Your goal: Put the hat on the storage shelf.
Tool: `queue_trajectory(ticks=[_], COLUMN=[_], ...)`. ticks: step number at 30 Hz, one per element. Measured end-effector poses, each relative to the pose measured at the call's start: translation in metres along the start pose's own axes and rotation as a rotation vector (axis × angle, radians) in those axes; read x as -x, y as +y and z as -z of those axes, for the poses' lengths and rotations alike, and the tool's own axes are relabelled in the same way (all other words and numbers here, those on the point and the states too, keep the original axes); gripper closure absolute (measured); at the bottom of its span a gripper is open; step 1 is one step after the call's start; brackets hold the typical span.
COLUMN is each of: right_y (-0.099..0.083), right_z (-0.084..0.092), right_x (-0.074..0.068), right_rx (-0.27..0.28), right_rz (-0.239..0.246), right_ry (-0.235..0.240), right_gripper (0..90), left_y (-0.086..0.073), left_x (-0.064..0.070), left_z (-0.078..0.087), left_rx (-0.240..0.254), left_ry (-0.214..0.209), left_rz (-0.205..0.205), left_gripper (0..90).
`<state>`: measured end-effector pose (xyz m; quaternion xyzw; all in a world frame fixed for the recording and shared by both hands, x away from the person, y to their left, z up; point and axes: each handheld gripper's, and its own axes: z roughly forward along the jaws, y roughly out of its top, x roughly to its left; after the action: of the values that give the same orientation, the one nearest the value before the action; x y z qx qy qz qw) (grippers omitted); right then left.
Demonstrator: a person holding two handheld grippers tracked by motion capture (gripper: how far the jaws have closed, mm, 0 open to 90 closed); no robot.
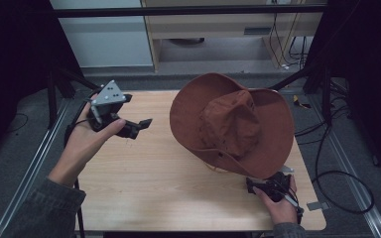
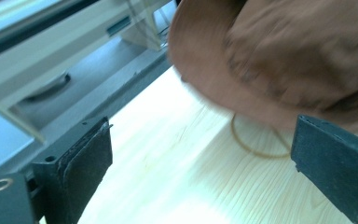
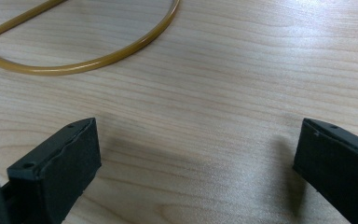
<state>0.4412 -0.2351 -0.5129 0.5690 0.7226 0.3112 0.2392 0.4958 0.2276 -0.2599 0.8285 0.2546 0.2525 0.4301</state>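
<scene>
- A pale wooden table (image 1: 154, 183) stands in a dim room, with dark floor on both sides and a light cabinet beyond its far edge.
- The left gripper (image 1: 146, 122) is held above the table's left part, off to the left of the hat and apart from it, its tips pointing toward the hat.
- Its jaws are spread wide with nothing between them; in the left gripper view (image 2: 200, 172) bare wood shows in the gap.
- A grey three-cornered plate sits on top of this gripper, and the left hand (image 1: 87, 141) cups it from below.
- The right gripper (image 1: 250, 186) sits low at the table's near right corner, just under the near edge of the hat's brim, held by the right hand (image 1: 280, 203).
- Its jaws are also spread, empty, close over the wood (image 3: 196, 163).
- The brown hat (image 1: 233, 121) lies on the right half of the table, crown up, its brim tilted.
- A thin yellowish cord (image 3: 74, 65) curves on the wood just beyond the right gripper, below the hat.
</scene>
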Motion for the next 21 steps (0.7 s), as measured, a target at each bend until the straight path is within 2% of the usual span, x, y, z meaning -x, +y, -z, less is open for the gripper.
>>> queue_trajectory(ticks=[6, 8, 11, 14, 17, 19, 21], right_y=[-0.001, -0.001, -0.001, -0.001, -0.001, -0.001, -0.001], right_z=[0.001, 0.001, 0.001, 0.001, 0.001, 0.001, 0.001], right_x=[0.001, 0.001, 0.001, 0.001, 0.001, 0.001, 0.001], right_rx=[0.002, 0.001, 0.002, 0.002, 0.001, 0.001, 0.001], right_rz=[0.002, 0.001, 0.002, 0.002, -0.001, 0.0, 0.0], right_ry=[0.001, 0.002, 0.002, 0.003, 0.001, 0.002, 0.003], right_gripper=[0.6, 0.6, 0.7, 0.6, 0.6, 0.6, 0.6], left_y=[-0.055, -0.074, -0.103, -0.131, -0.156, -0.172, -0.186], left_x=[-0.011, -0.012, -0.011, -0.009, -0.007, -0.005, -0.002], left_z=[-0.007, -0.013, -0.023, -0.033, -0.042, -0.047, -0.052], left_rx=[-0.071, -0.089, -0.124, -0.137, -0.177, -0.19, -0.211], left_ry=[0.03, 0.033, 0.043, 0.033, 0.044, 0.04, 0.052], left_rz=[0.05, 0.082, 0.112, 0.17, 0.185, 0.209, 0.224], left_gripper=[5.3, 5.6, 5.6, 6.0, 6.0, 6.0, 6.2])
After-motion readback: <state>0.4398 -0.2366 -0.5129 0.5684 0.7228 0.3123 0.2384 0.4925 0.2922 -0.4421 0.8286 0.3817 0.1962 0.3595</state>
